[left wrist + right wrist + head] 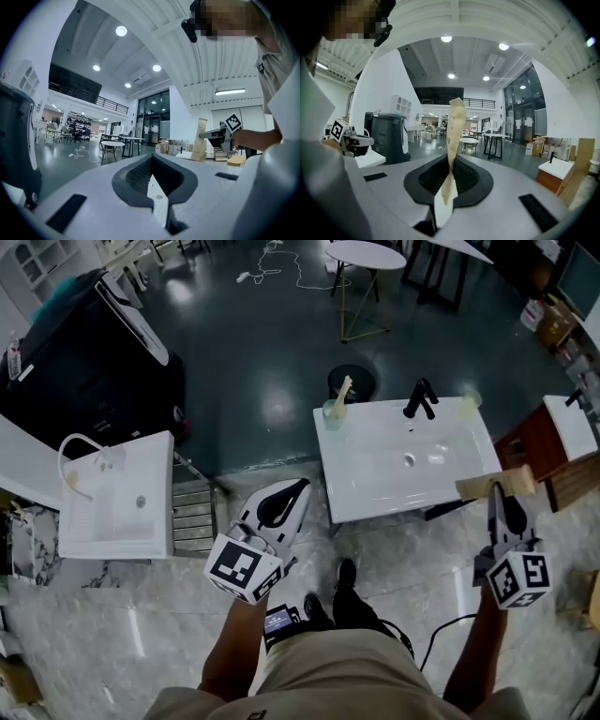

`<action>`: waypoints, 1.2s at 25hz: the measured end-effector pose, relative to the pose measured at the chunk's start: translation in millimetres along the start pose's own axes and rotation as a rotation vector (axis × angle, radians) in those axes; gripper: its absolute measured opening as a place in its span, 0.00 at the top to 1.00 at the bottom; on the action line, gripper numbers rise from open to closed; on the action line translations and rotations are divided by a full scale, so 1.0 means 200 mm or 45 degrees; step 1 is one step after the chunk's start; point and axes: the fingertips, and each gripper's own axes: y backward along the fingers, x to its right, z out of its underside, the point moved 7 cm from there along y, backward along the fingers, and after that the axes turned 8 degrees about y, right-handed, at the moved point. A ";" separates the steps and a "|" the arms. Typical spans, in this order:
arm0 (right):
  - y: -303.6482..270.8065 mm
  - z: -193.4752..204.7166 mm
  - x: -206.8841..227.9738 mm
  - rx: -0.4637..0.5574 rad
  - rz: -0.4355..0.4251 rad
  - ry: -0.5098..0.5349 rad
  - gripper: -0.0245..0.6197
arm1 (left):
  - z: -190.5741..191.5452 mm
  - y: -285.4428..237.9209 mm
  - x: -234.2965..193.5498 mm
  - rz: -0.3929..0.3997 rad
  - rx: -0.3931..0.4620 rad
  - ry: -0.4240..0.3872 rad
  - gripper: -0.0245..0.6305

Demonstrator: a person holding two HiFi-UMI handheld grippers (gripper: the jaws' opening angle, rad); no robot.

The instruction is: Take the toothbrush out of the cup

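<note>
Grips a tan paper packet (478, 487) in the right tool (499, 493); has the left tool (298, 487) closed tight, empty. Shows the toothbrush (345, 390) standing in the cup (334, 412) at the counter's (375, 474) back left corner.

Dark glossy floor (253, 362) w/ round table (367, 253) at back. Ceiling lights (121, 31) on; glass doors (152, 123) beyond.

White basin (375, 470), cup (333, 412), black faucet (419, 399)

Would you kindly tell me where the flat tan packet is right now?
The flat tan packet stands clamped in the right claw, at the right of the head view, beside the white basin's near right corner.
</note>
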 end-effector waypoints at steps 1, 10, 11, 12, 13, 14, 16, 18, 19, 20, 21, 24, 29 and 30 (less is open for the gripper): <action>-0.01 0.01 0.00 -0.001 -0.003 -0.009 0.92 | 0.01 -0.02 0.00 0.003 -0.009 0.000 0.95; -0.13 0.06 0.09 -0.001 -0.041 -0.036 0.92 | 0.07 -0.29 -0.06 -0.004 -0.058 0.002 0.95; -0.15 0.07 0.10 -0.007 -0.042 -0.039 0.92 | 0.08 -0.33 -0.07 -0.005 -0.067 0.003 0.95; -0.17 0.08 0.11 -0.014 -0.042 -0.041 0.92 | 0.09 -0.36 -0.09 -0.008 -0.080 0.004 0.95; -0.19 0.09 0.12 -0.022 -0.044 -0.044 0.92 | 0.11 -0.40 -0.11 -0.013 -0.094 0.003 0.95; -0.21 0.10 0.13 -0.029 -0.046 -0.046 0.92 | 0.13 -0.44 -0.14 -0.021 -0.111 -0.001 0.95; -0.26 0.14 0.15 -0.041 -0.051 -0.053 0.92 | 0.19 -0.54 -0.20 -0.040 -0.146 -0.017 0.95; -0.32 0.19 0.18 -0.057 -0.055 -0.065 0.92 | 0.24 -0.66 -0.27 -0.061 -0.179 -0.039 0.95; -0.36 0.22 0.20 -0.069 -0.057 -0.072 0.92 | 0.27 -0.72 -0.31 -0.070 -0.196 -0.052 0.95; -0.39 0.26 0.22 -0.083 -0.060 -0.080 0.92 | 0.30 -0.79 -0.35 -0.079 -0.216 -0.067 0.95; -0.43 0.30 0.24 -0.098 -0.065 -0.088 0.92 | 0.33 -0.86 -0.38 -0.090 -0.239 -0.086 0.95; -0.55 0.44 0.29 -0.152 -0.084 -0.120 0.92 | 0.44 -1.08 -0.50 -0.134 -0.310 -0.131 0.95; -0.75 0.67 0.38 -0.239 -0.105 -0.158 0.92 | 0.64 -1.41 -0.70 -0.206 -0.378 -0.117 0.86; -0.79 0.71 0.39 -0.254 -0.109 -0.164 0.92 | 0.68 -1.46 -0.74 -0.220 -0.388 -0.114 0.84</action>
